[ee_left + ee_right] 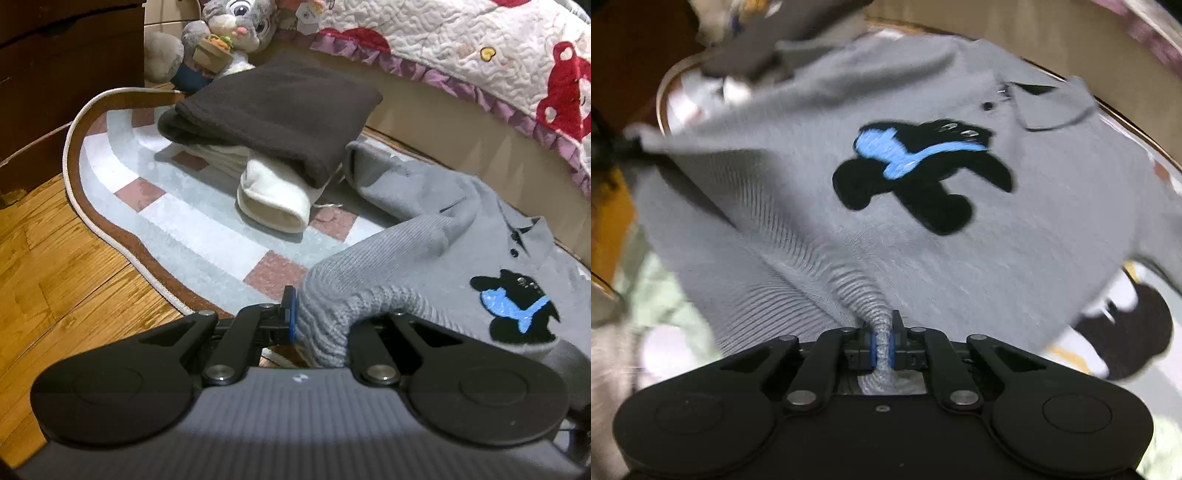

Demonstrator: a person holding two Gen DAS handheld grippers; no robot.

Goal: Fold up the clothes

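A grey knit sweater [436, 251] with a black and blue animal patch [513, 314] lies spread on the rug. My left gripper [317, 317] is shut on its ribbed hem, which bunches over the right finger. In the right wrist view the sweater [820, 122] fills the frame, blurred. My right gripper [882, 345] is shut on a pinch of the ribbed hem and the fabric is pulled taut from it. The other gripper shows dimly at the sweater's left corner [617, 147].
A folded dark brown garment [280, 110] lies on a folded white one [273, 195] on the rug [177, 206] behind. A plush rabbit [229, 33] and wooden furniture [55, 74] stand further back. A quilted bedspread [480, 51] hangs at right. Wooden floor [55, 266] lies at left.
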